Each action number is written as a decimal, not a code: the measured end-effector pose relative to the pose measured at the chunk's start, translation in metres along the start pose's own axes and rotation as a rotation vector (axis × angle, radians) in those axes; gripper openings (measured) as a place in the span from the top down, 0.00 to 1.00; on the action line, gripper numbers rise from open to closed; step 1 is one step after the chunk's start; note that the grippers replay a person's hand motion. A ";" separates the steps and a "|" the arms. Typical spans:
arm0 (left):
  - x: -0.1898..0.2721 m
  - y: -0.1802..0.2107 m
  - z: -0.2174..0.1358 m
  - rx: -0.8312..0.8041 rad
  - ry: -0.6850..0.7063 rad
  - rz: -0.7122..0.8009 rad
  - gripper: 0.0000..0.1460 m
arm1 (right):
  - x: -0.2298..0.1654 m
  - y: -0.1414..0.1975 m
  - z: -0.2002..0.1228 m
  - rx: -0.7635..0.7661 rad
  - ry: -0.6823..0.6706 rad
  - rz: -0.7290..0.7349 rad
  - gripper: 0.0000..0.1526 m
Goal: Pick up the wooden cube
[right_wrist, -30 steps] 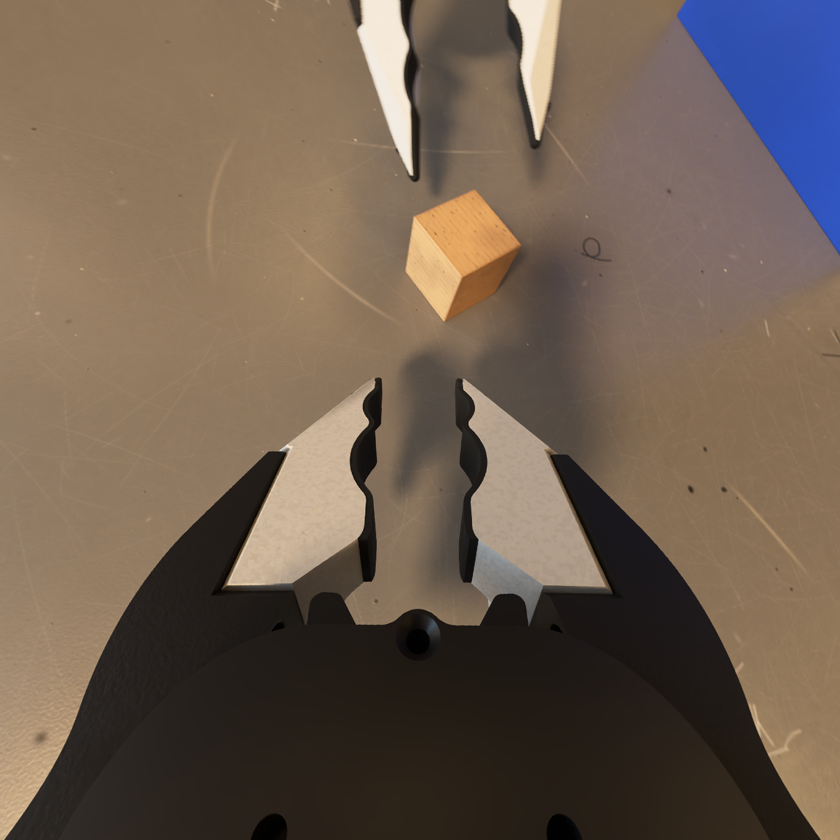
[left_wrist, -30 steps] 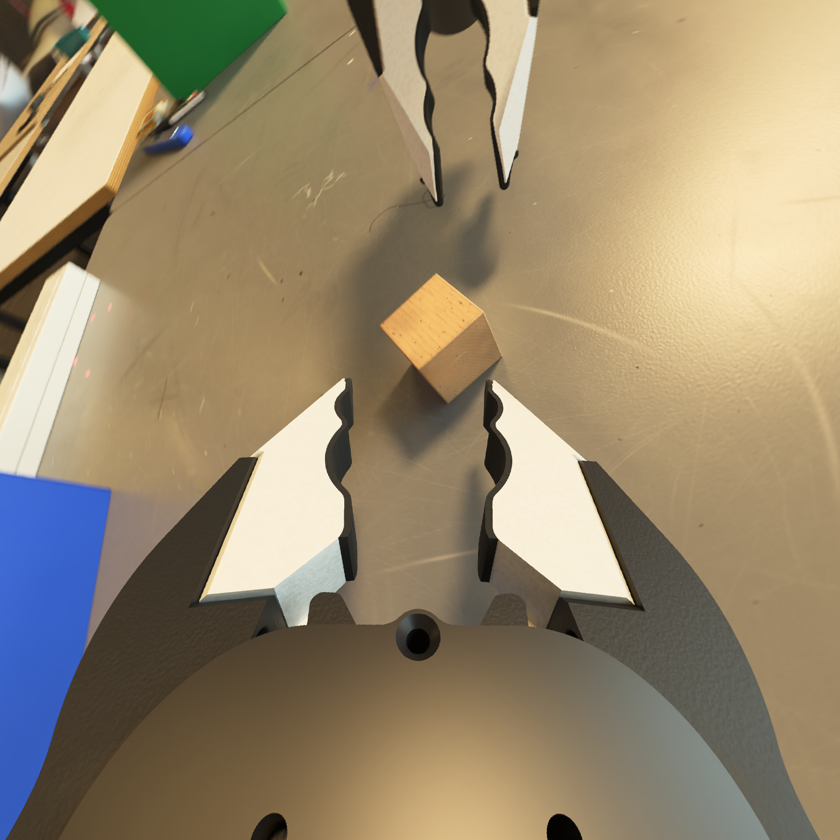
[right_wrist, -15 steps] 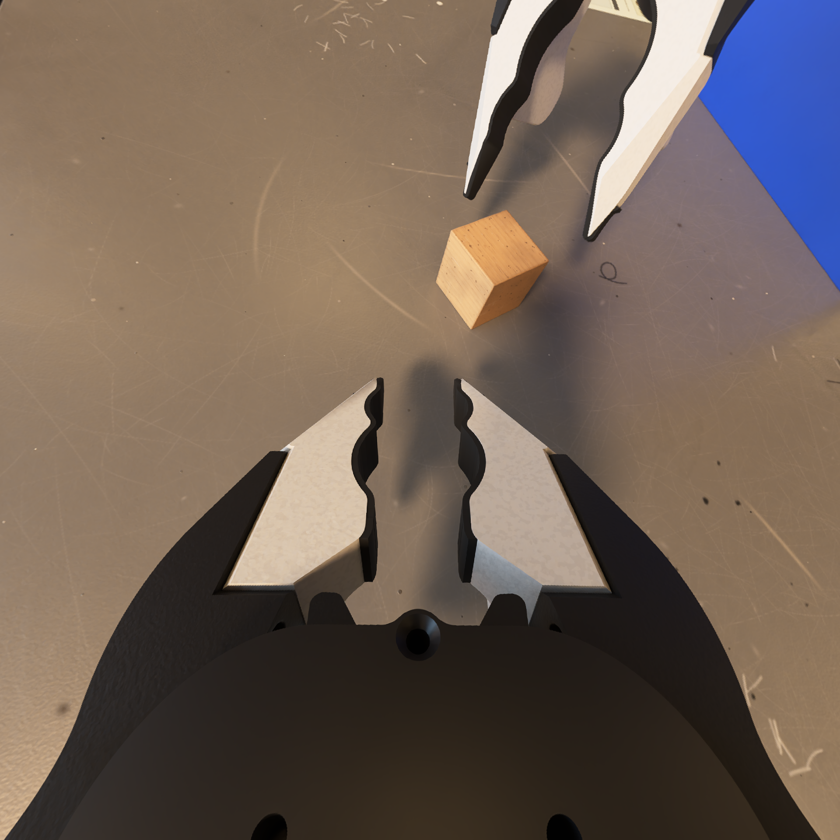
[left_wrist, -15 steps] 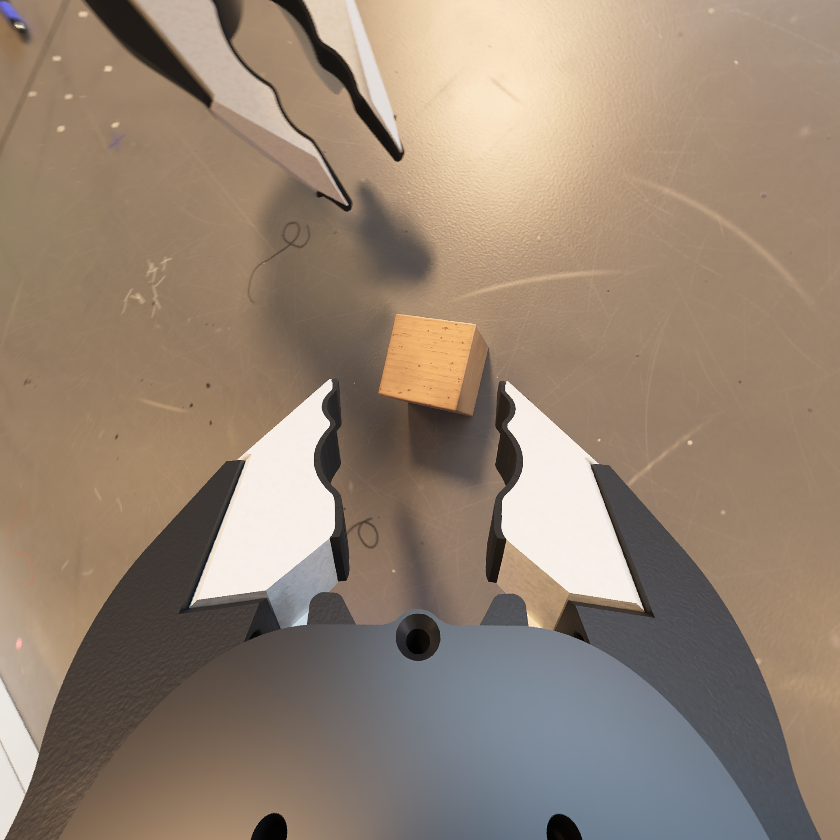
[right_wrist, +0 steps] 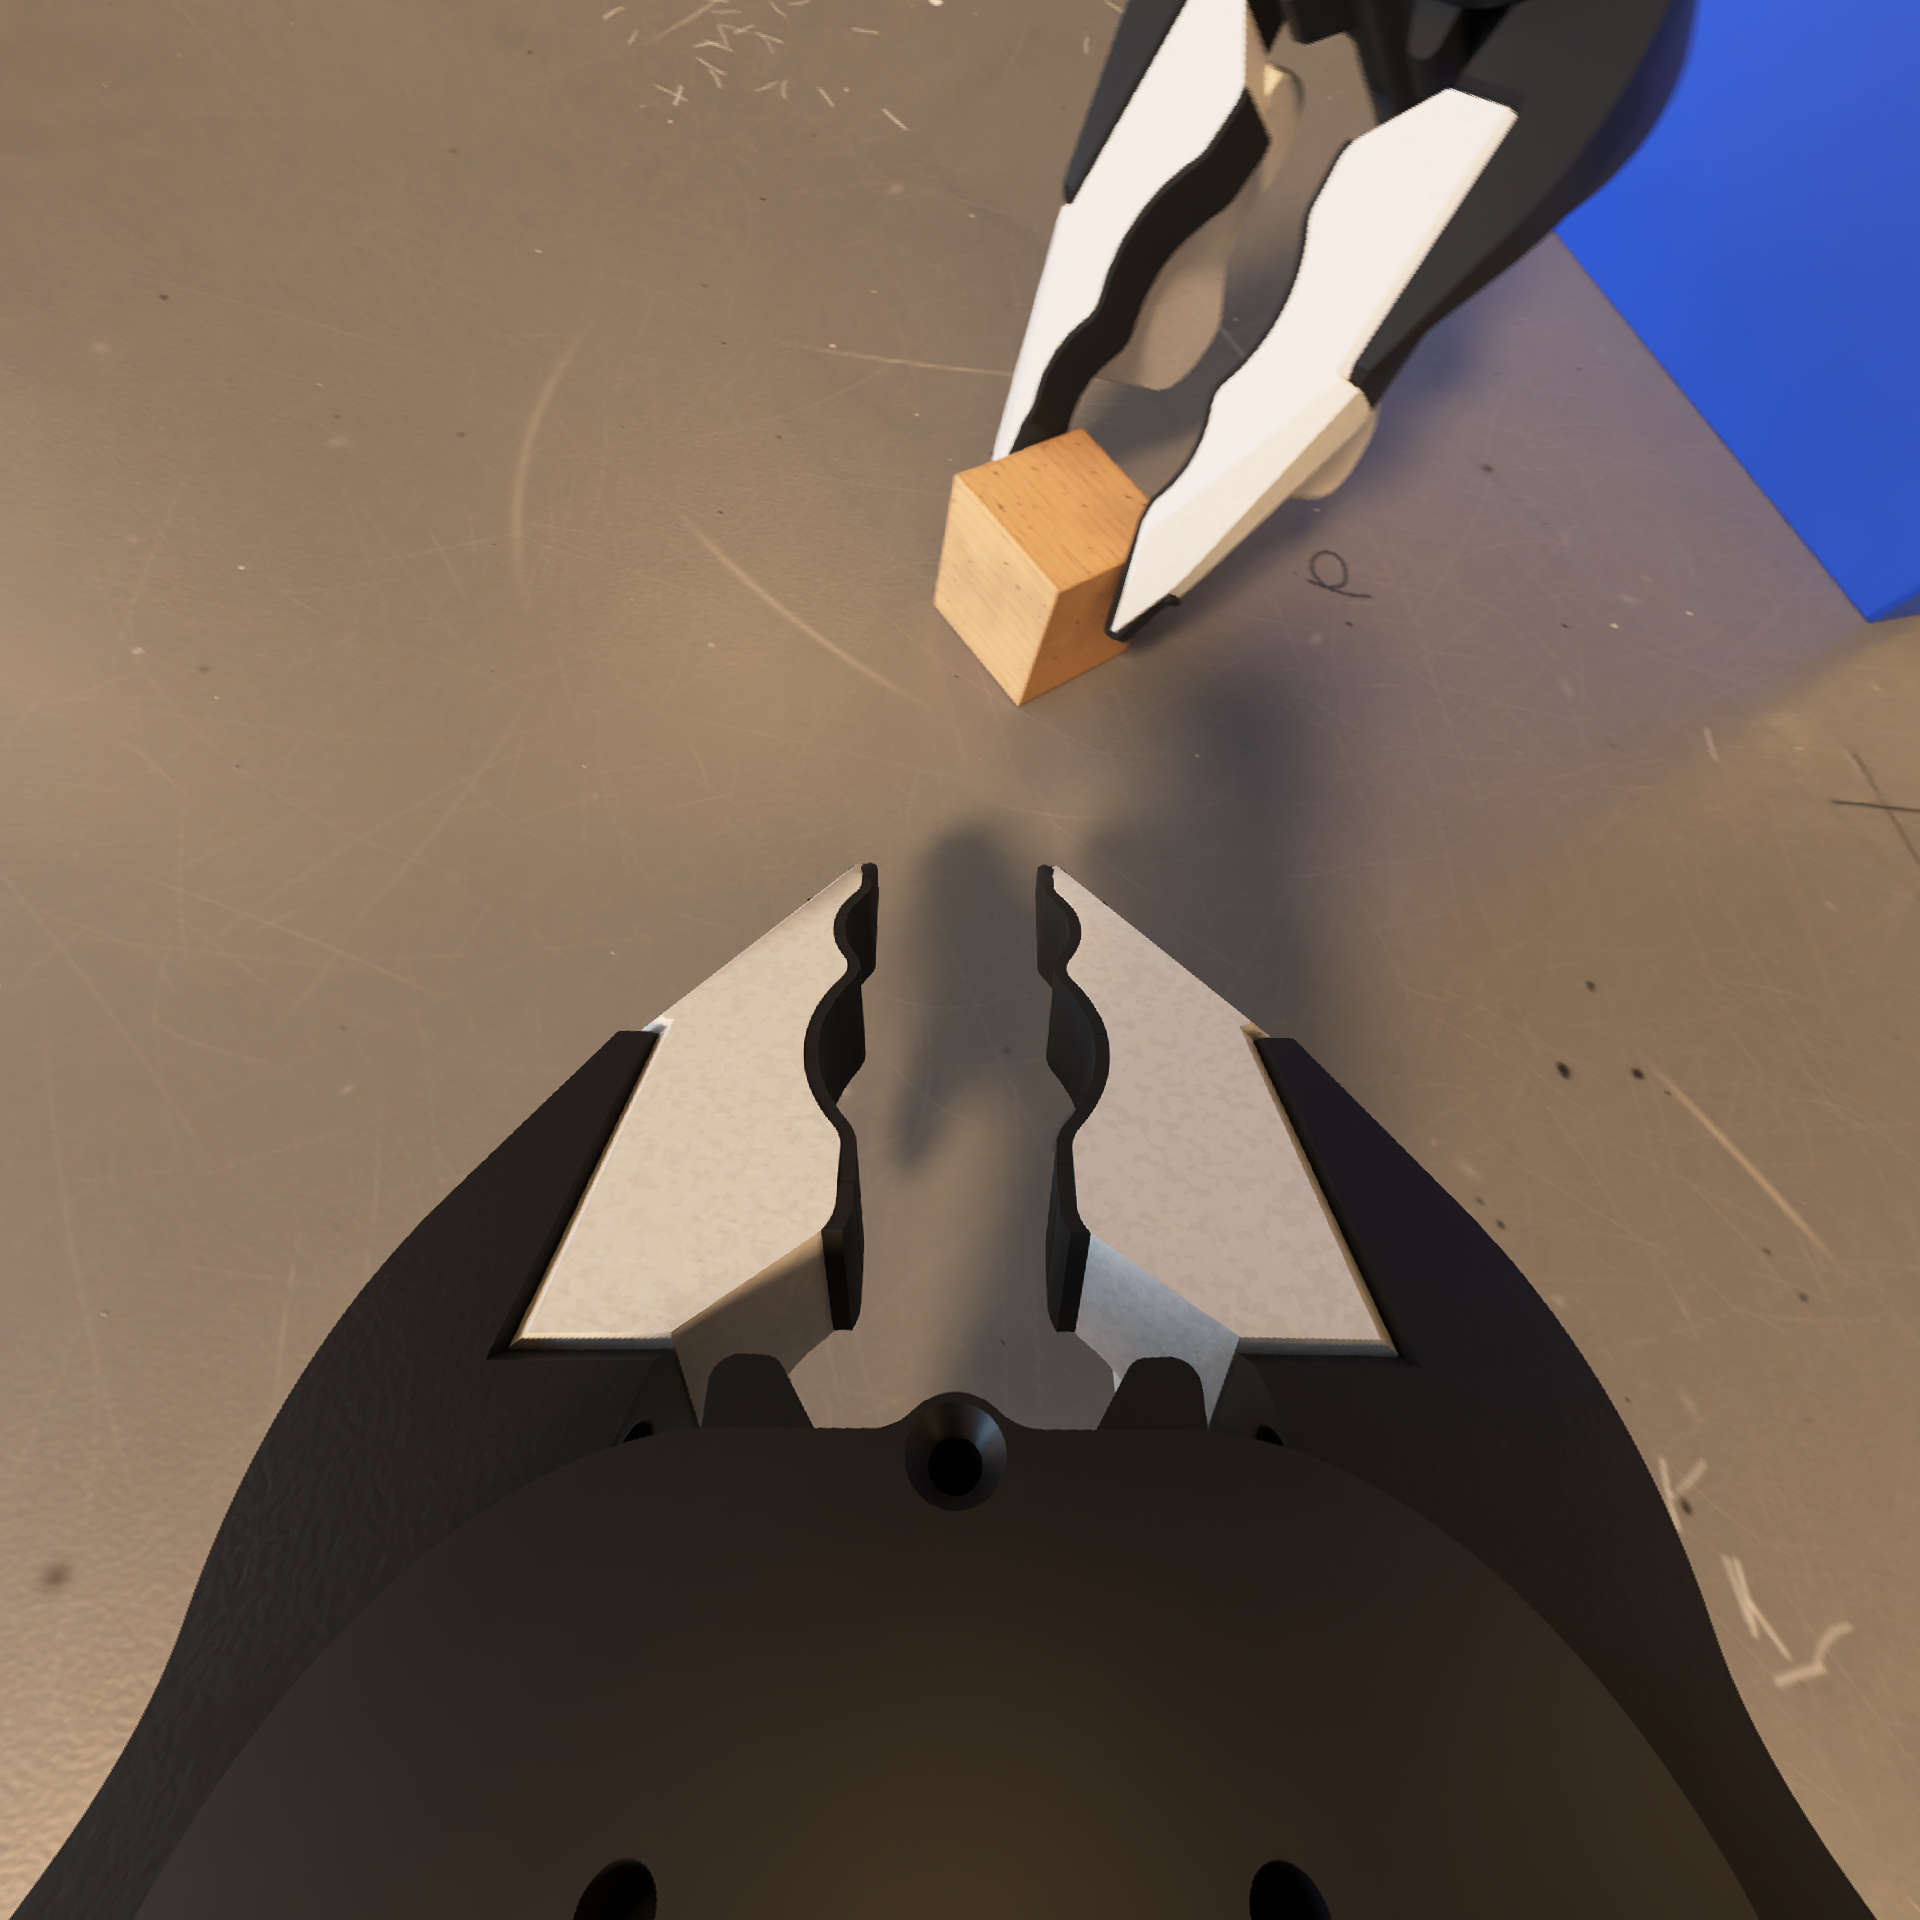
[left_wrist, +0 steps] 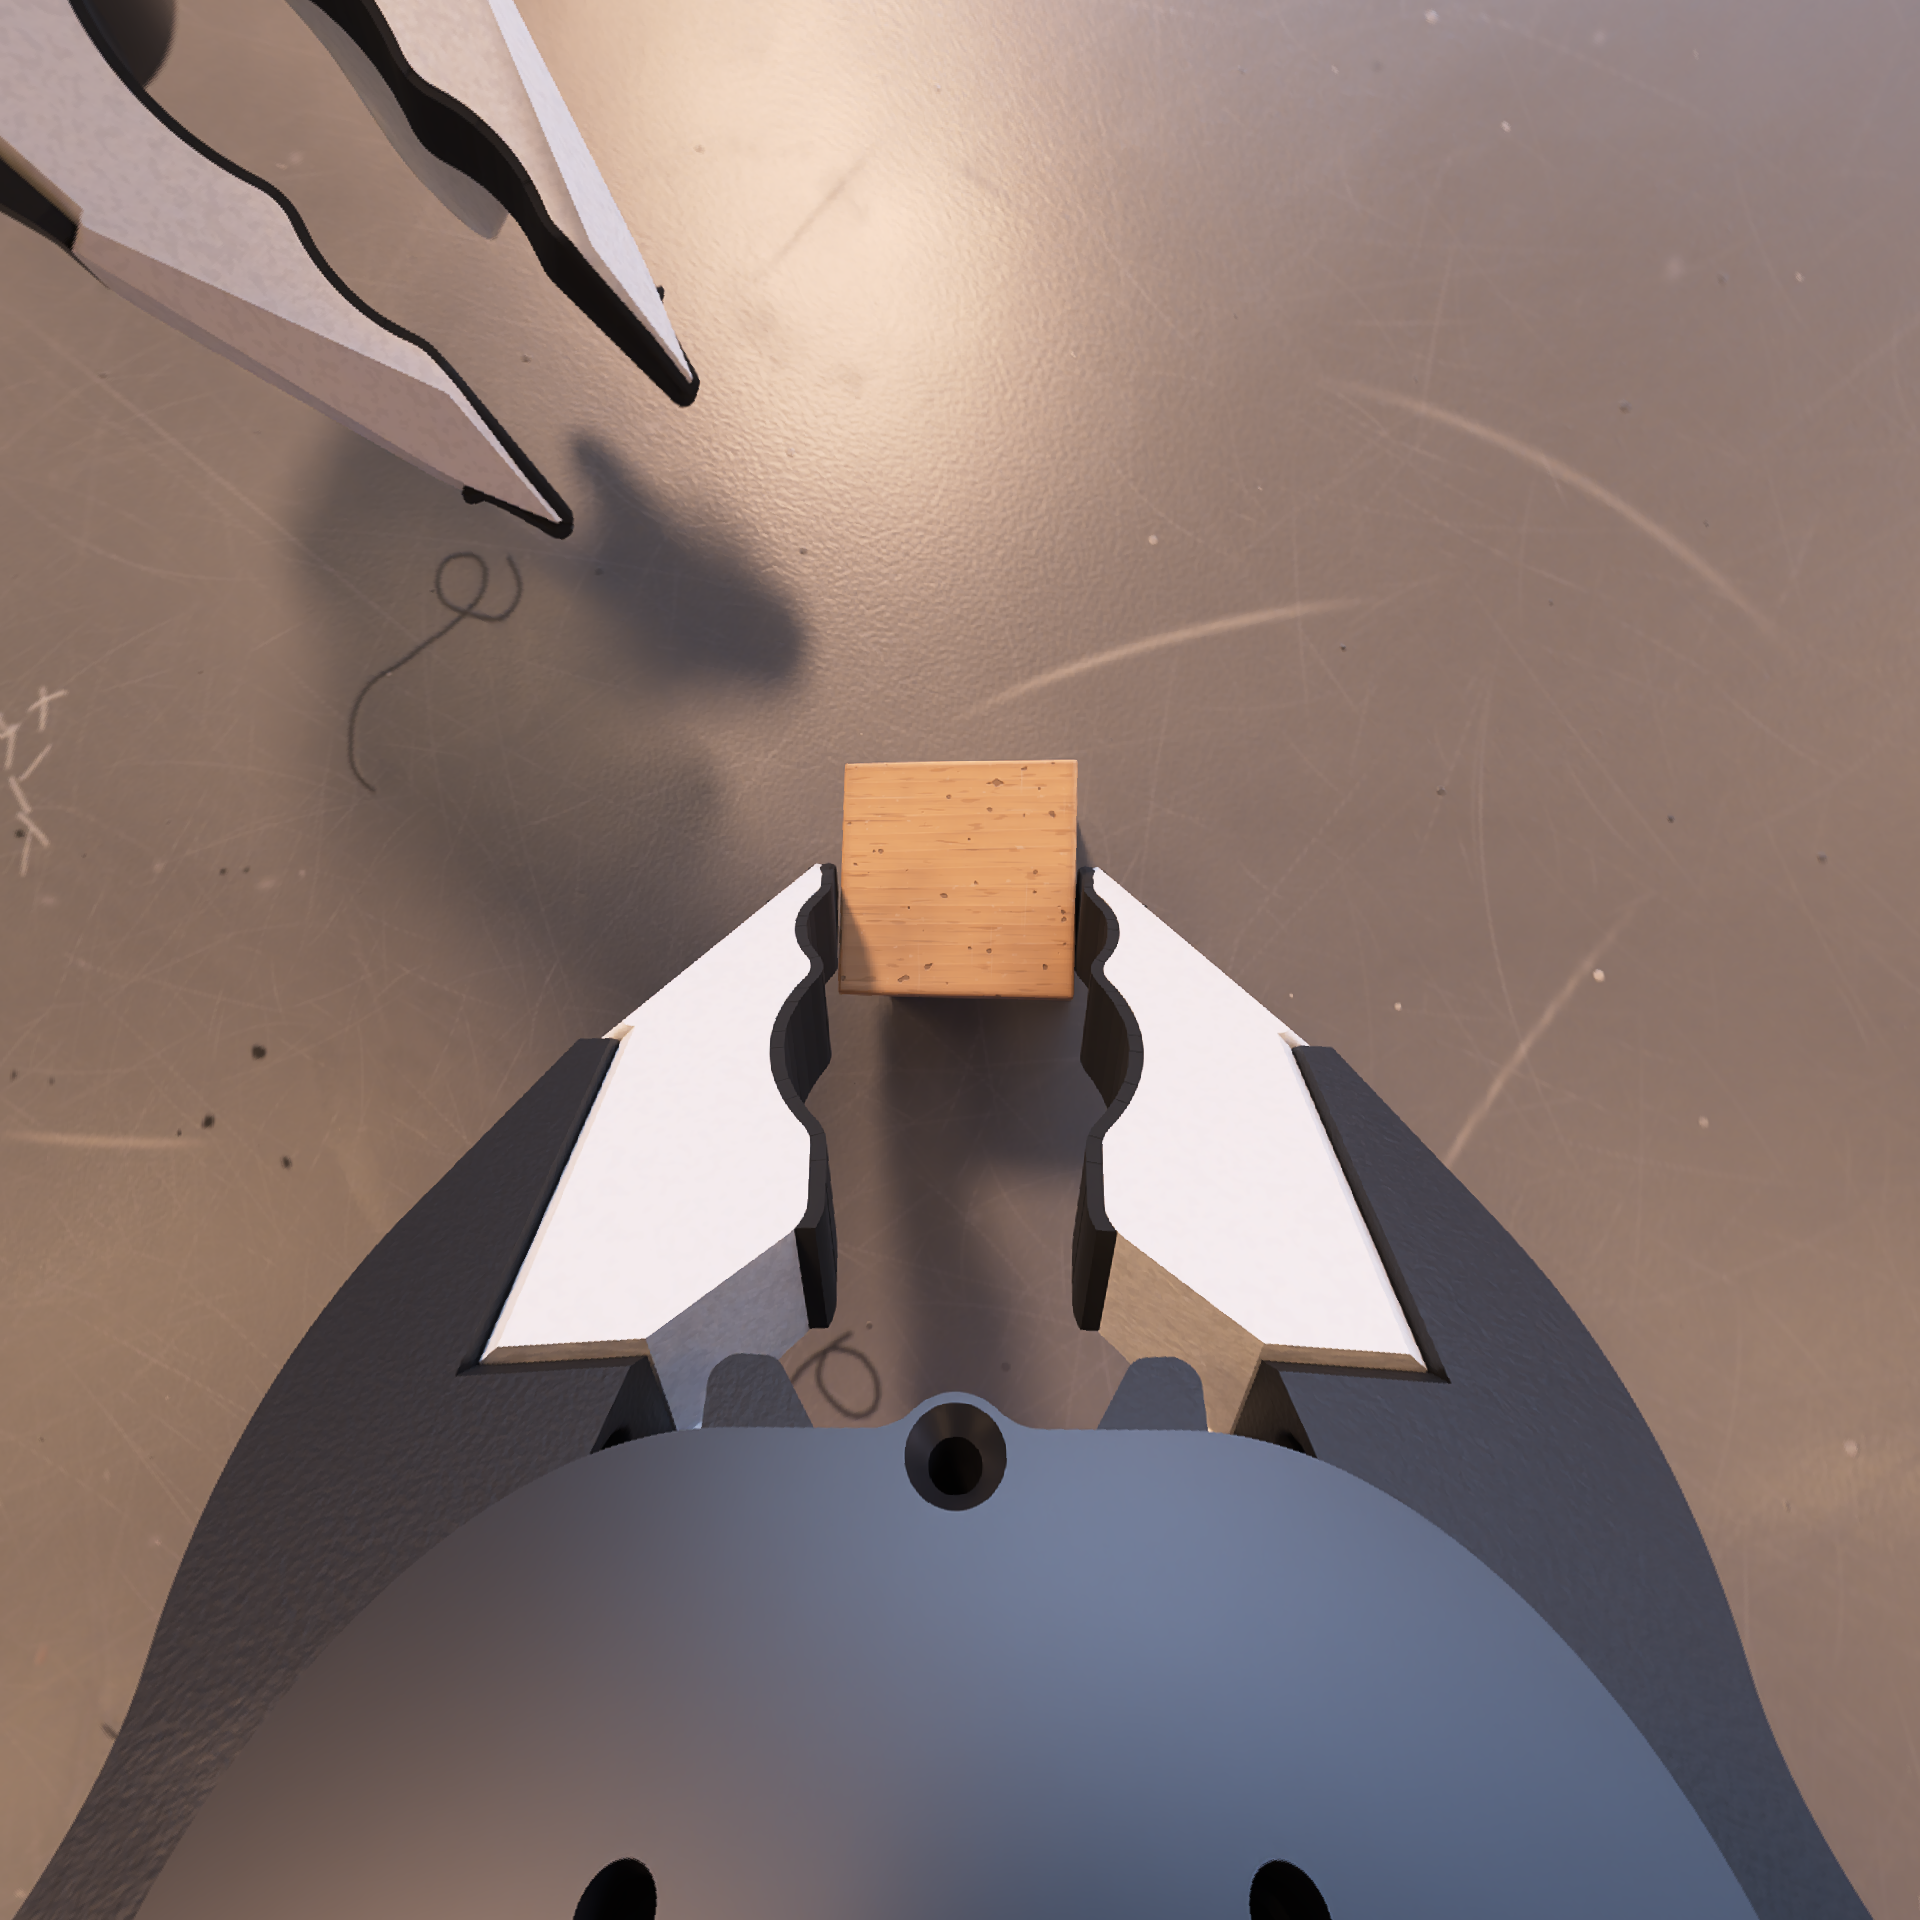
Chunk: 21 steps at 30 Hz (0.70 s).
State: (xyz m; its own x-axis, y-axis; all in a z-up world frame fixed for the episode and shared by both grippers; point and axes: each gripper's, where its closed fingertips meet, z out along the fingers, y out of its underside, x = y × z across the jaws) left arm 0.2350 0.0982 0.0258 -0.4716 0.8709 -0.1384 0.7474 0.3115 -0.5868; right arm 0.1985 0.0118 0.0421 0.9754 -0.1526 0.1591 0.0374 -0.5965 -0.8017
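Observation:
The wooden cube (left_wrist: 958, 831) sits on the scratched grey-brown table (left_wrist: 1455, 520). My left gripper (left_wrist: 956, 875) has its two fingertips against the cube's left and right sides, shut on it. In the right wrist view the cube (right_wrist: 997, 582) rests on the table at the upper right with the left gripper (right_wrist: 1070, 535) angled down over it, one finger on each side. My right gripper (right_wrist: 956, 873) is open by a narrow gap, empty, and stands back from the cube. It also shows in the left wrist view (left_wrist: 621, 457) at the upper left, above the table.
A blue box (right_wrist: 1766, 312) stands at the table's edge beyond the cube in the right wrist view. The table (right_wrist: 416, 520) bears only scratches and small pen marks around the cube.
My left gripper has moved forward over the cube and its fingers have narrowed onto its sides. The right gripper's gap is unchanged; the cube has shifted to the right in its view.

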 end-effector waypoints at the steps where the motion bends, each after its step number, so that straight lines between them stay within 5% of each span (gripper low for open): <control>1: -0.001 -0.001 0.000 0.015 -0.018 -0.015 0.69 | 0.003 0.001 -0.002 0.001 0.009 -0.002 0.80; 9: 0.001 -0.012 0.003 0.158 -0.160 -0.166 0.69 | 0.040 0.015 -0.021 -0.012 0.112 0.026 0.81; 16: -0.006 -0.020 -0.002 0.258 -0.396 -0.280 0.69 | 0.078 0.033 -0.032 -0.076 0.254 0.378 0.82; 21: -0.003 -0.022 -0.007 0.271 -0.425 -0.315 0.69 | 0.073 0.048 -0.020 -0.184 0.284 0.430 0.83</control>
State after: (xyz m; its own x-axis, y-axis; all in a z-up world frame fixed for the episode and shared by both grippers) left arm 0.2229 0.0912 0.0445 -0.8393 0.5058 -0.1993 0.4214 0.3736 -0.8264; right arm 0.2666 -0.0436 0.0270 0.7963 -0.6048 0.0091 -0.4152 -0.5575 -0.7189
